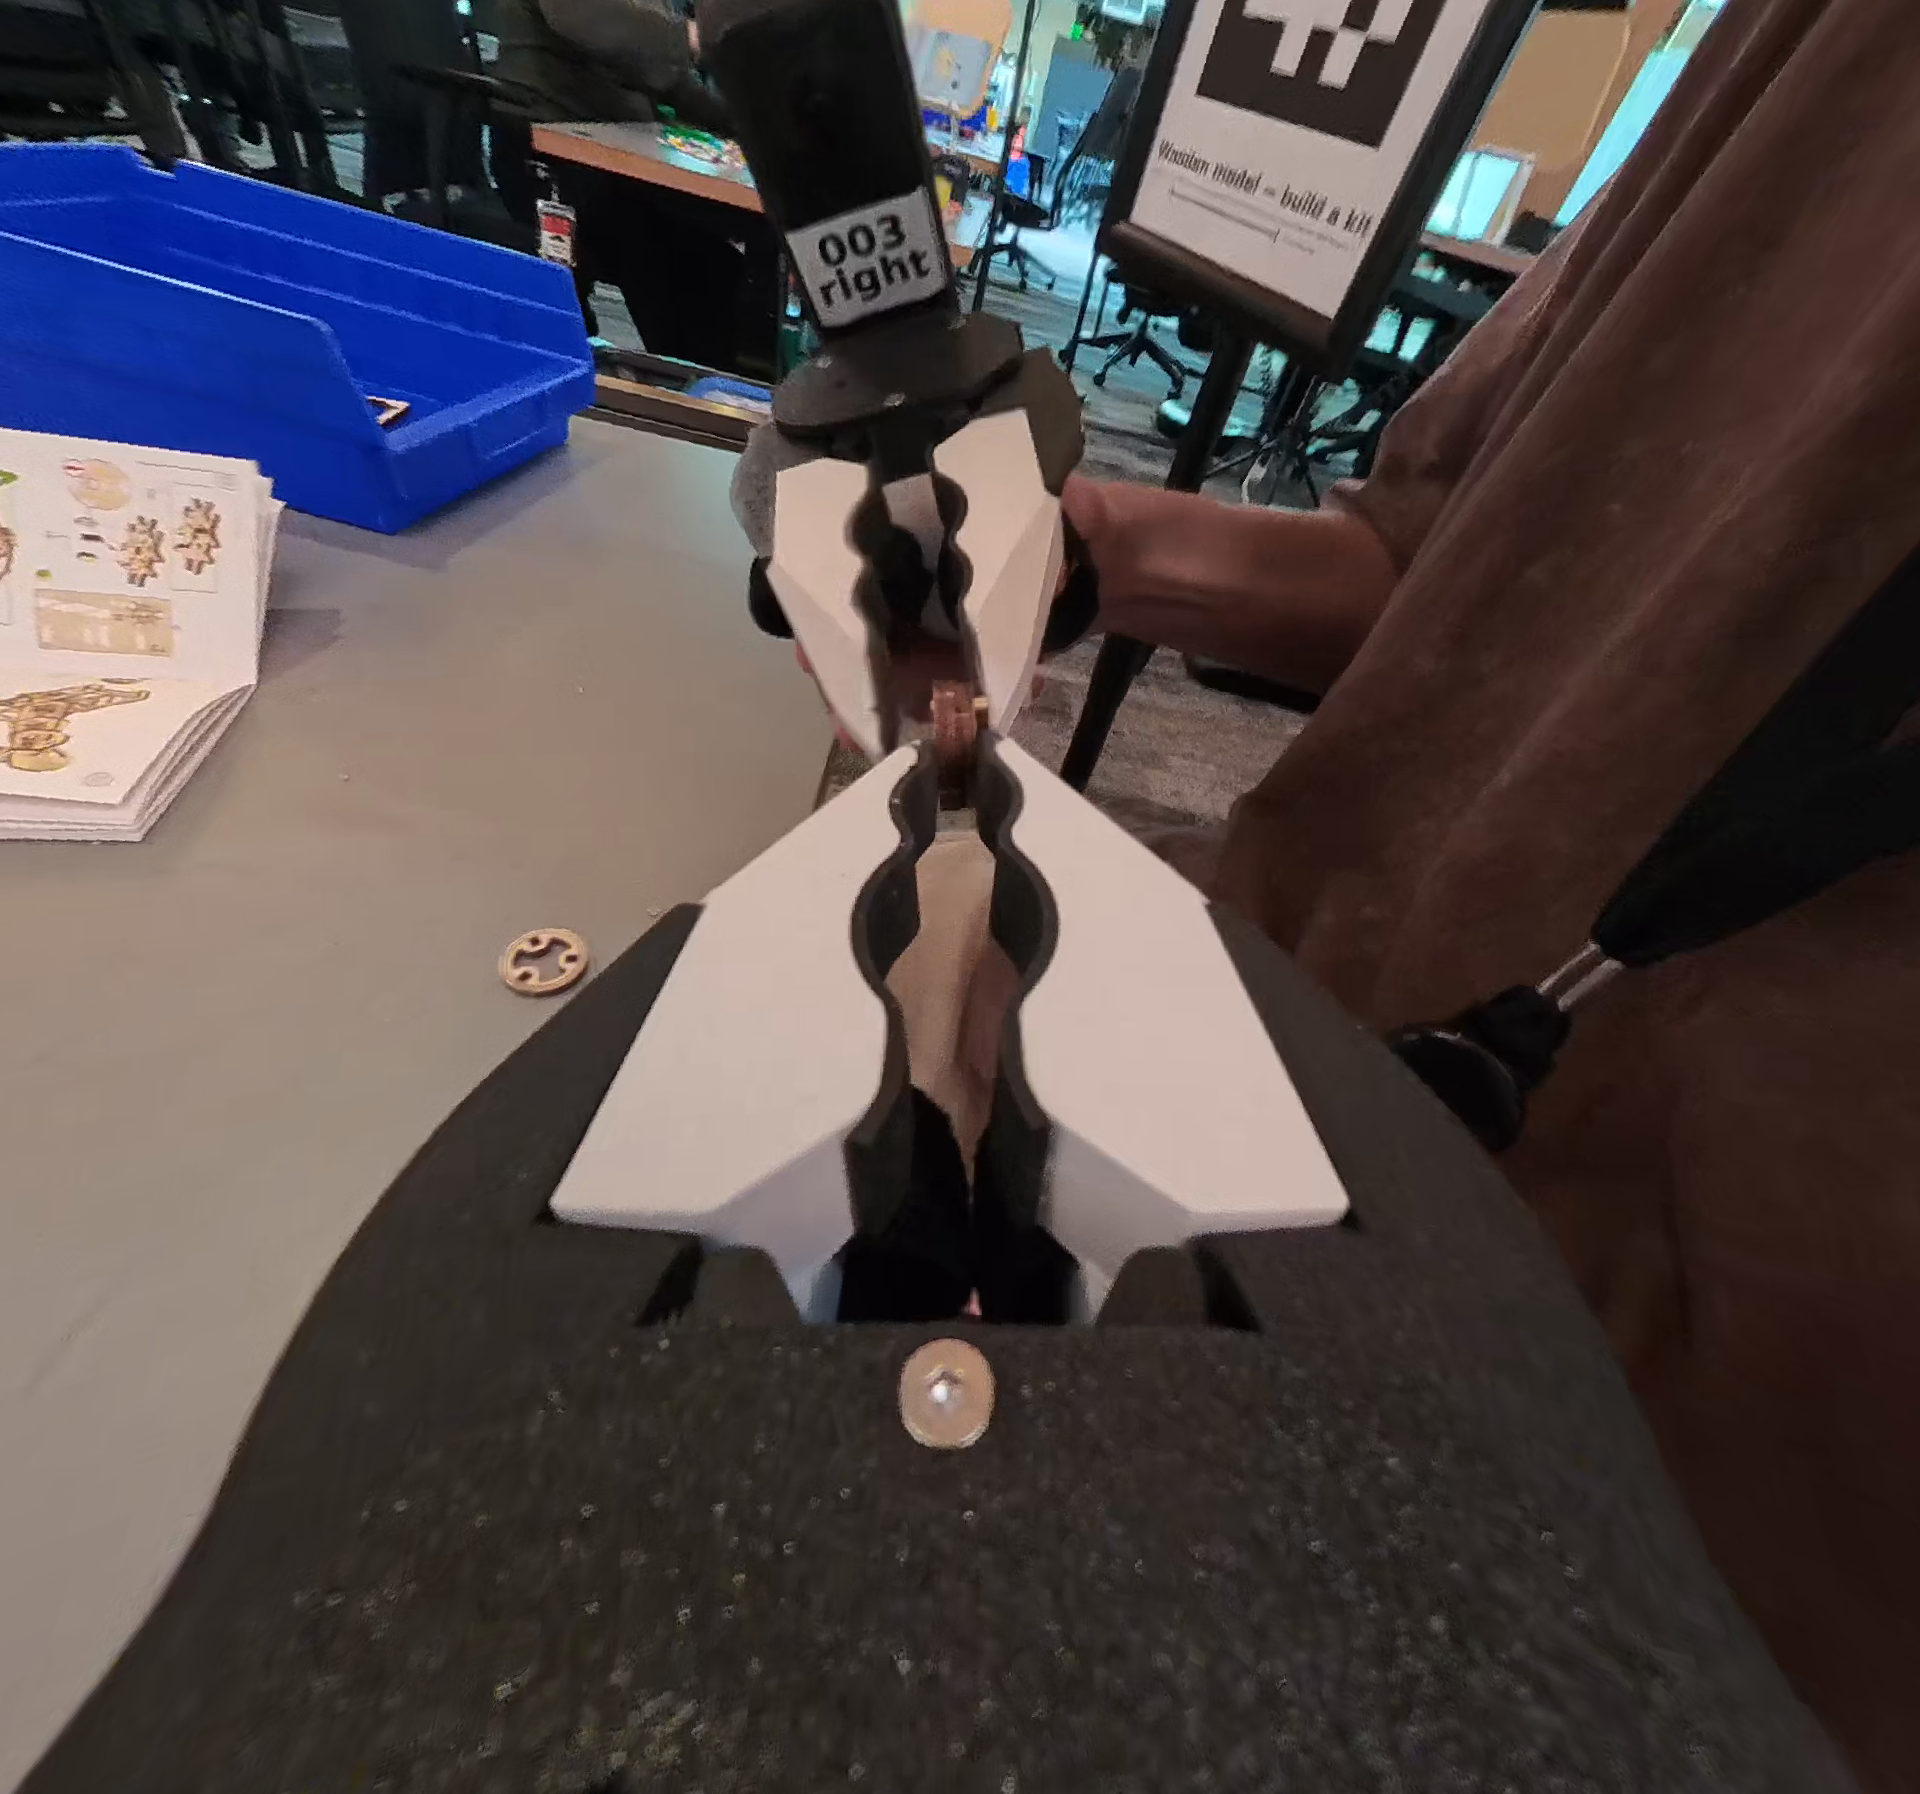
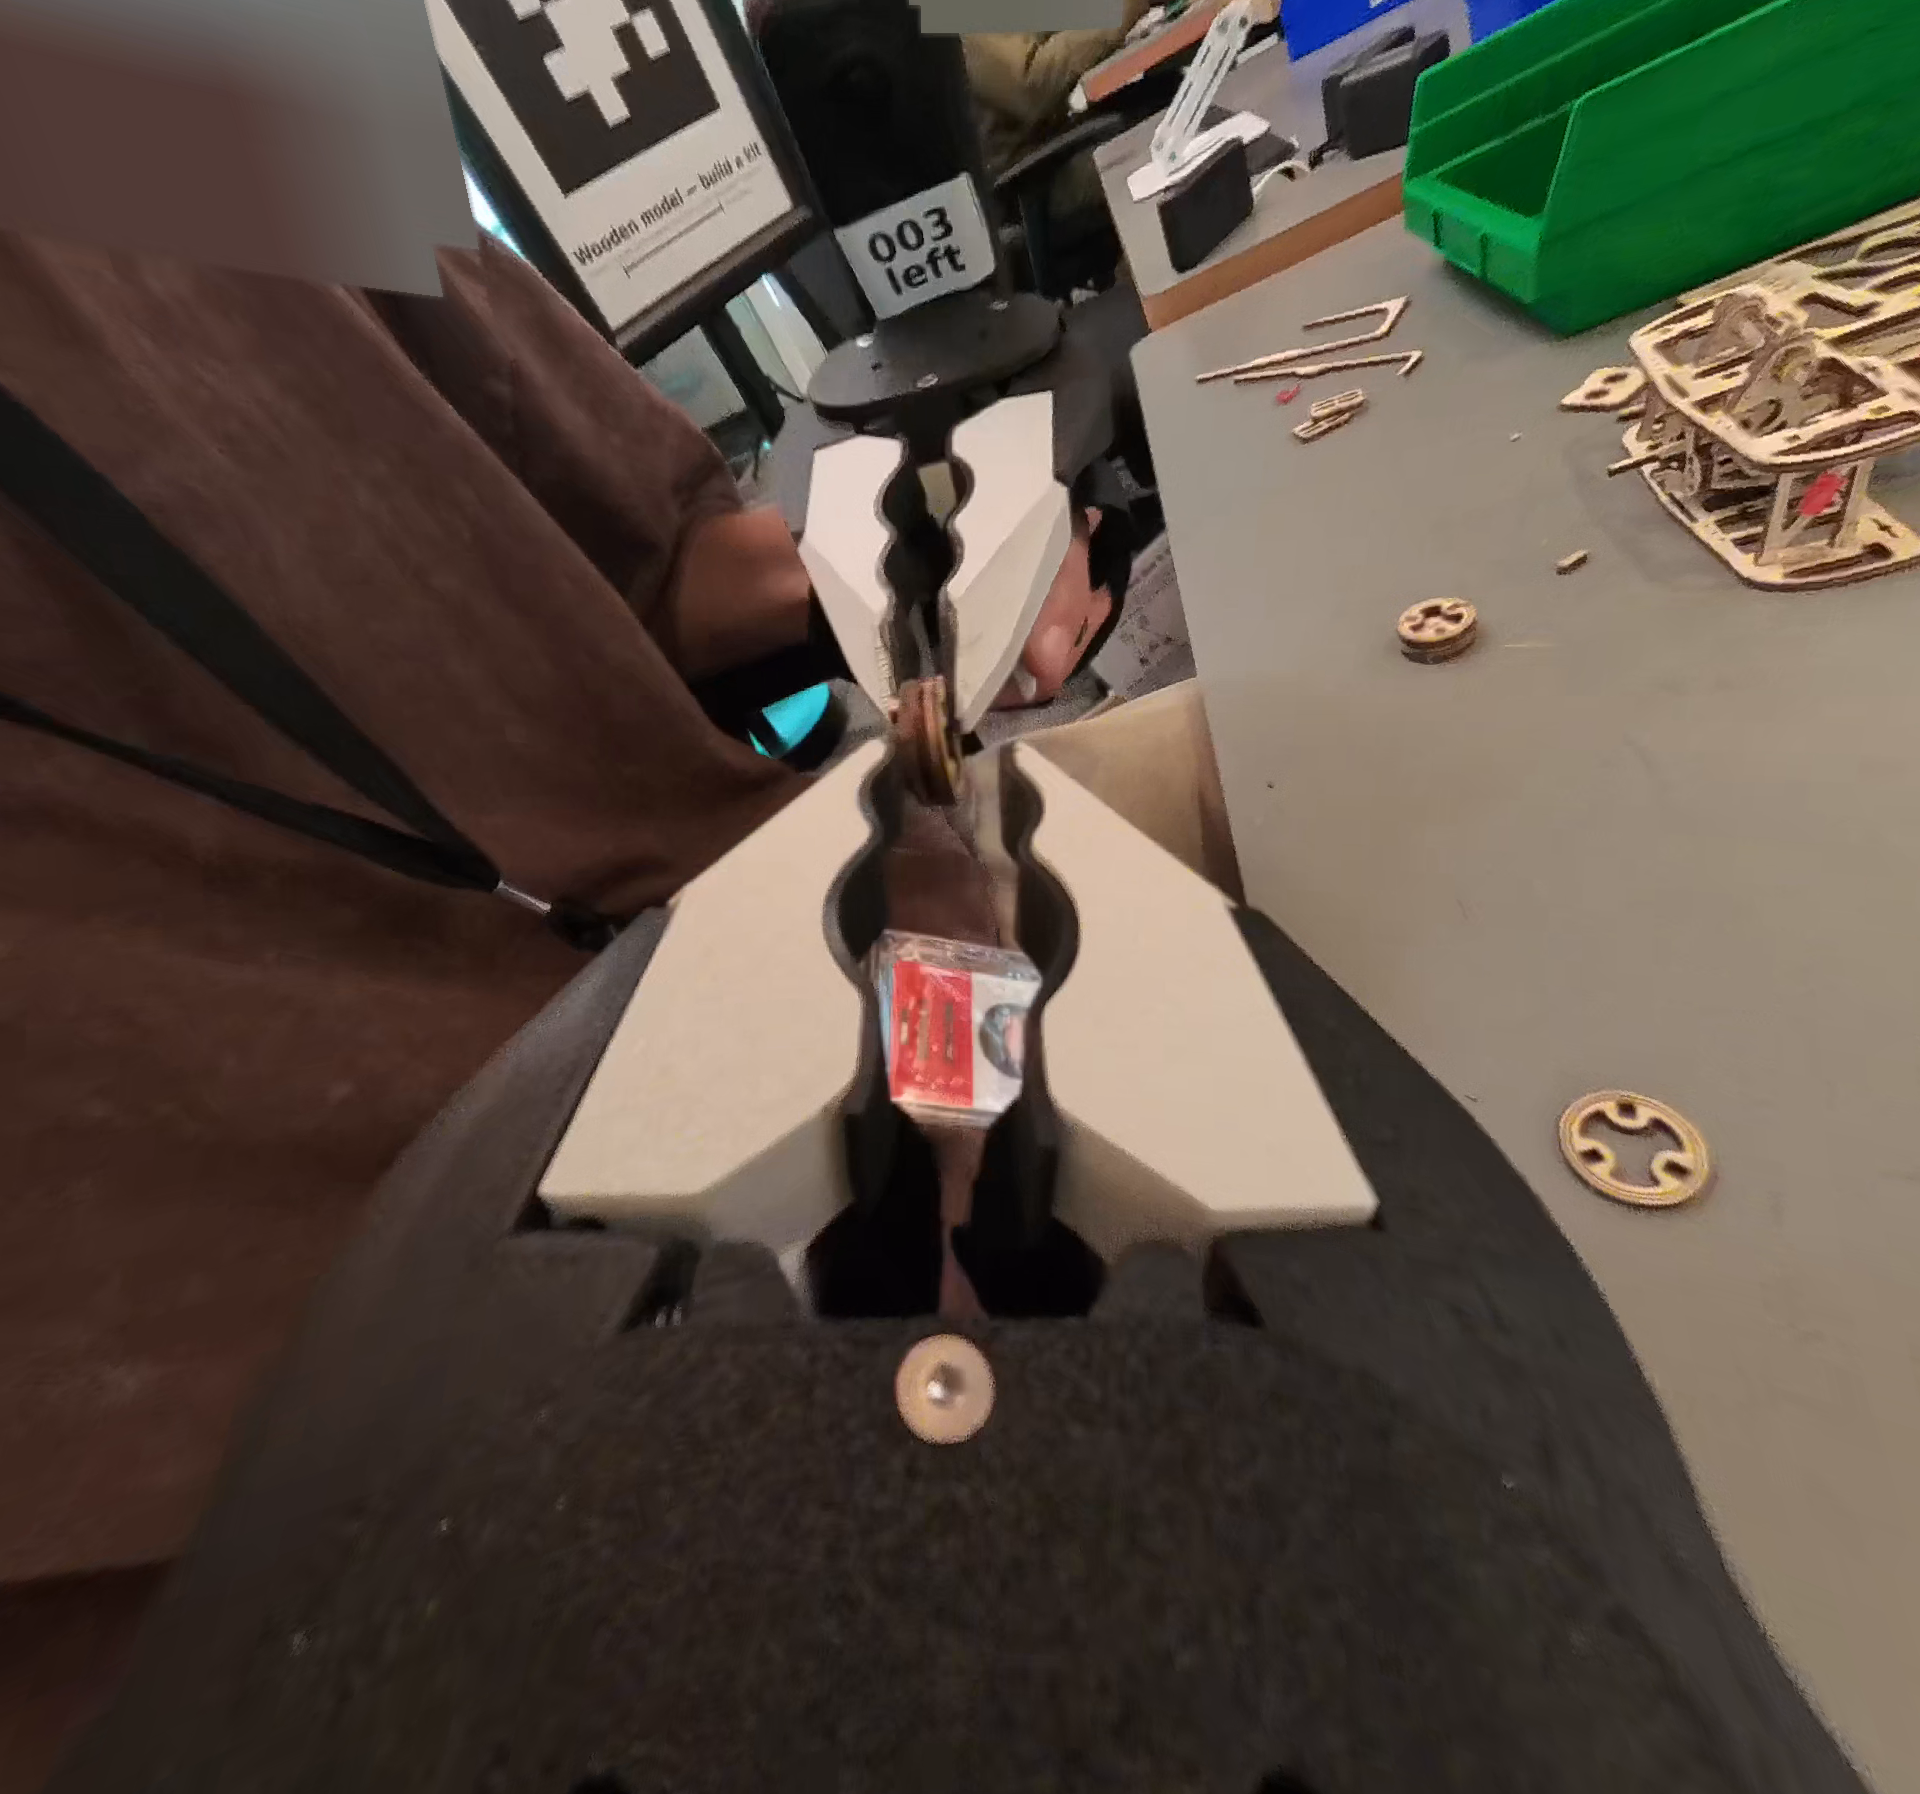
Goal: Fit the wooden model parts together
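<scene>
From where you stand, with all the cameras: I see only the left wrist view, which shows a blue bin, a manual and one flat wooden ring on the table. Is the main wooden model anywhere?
Observer: Yes. The right wrist view shows a partly built wooden model standing on the grey table, at the far right of that picture.
Operator: Are there loose parts near it?
Observer: A small thick wooden wheel lies flat on the table, left of the model in that view and not touching it.
Operator: What is behind the model?
Observer: A green bin stands behind it.
</scene>
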`<state>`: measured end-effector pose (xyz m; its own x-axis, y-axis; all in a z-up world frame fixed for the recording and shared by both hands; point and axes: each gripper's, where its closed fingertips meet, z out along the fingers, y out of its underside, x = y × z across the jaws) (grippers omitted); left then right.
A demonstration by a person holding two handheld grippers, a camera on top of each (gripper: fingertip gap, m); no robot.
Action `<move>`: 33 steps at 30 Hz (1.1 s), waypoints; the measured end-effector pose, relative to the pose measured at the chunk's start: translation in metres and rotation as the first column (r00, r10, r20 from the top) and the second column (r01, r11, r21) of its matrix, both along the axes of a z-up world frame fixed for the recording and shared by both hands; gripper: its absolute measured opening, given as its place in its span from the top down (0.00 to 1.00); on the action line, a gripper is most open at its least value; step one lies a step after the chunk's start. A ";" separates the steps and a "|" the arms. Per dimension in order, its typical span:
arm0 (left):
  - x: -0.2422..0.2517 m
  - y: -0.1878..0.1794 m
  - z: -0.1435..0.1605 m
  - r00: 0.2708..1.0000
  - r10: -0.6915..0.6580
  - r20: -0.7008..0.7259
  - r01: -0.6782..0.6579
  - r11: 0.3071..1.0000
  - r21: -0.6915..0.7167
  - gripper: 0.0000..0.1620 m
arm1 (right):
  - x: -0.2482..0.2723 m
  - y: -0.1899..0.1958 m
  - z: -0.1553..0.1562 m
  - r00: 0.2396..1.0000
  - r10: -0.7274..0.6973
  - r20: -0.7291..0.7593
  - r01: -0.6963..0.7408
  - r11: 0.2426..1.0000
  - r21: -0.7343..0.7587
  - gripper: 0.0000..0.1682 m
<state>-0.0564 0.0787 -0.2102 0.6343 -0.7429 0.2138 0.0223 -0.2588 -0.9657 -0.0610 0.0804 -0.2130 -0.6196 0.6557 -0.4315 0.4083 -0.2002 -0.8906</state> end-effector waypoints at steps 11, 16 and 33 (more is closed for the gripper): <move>-0.005 0.013 0.016 0.961 0.065 0.268 -0.039 0.994 -0.098 0.98 | -0.010 0.002 0.009 0.986 -0.093 -0.138 0.105 0.991 0.087 0.94; -0.002 0.010 0.021 0.952 0.035 0.304 -0.008 0.996 -0.089 0.98 | -0.004 -0.003 0.014 0.993 -0.041 -0.112 0.048 0.997 0.059 0.95; -0.064 0.053 -0.113 0.845 0.512 0.150 -0.242 0.618 -0.748 0.97 | -0.039 0.099 -0.138 0.894 -0.403 0.195 0.191 0.736 0.649 0.79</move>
<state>-0.1208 0.1314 -0.3232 0.6145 -0.0070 0.7889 0.5411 -0.7239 -0.4279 -0.1000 0.1791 -0.3510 -0.2540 0.9671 -0.0123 0.6878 0.1716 -0.7053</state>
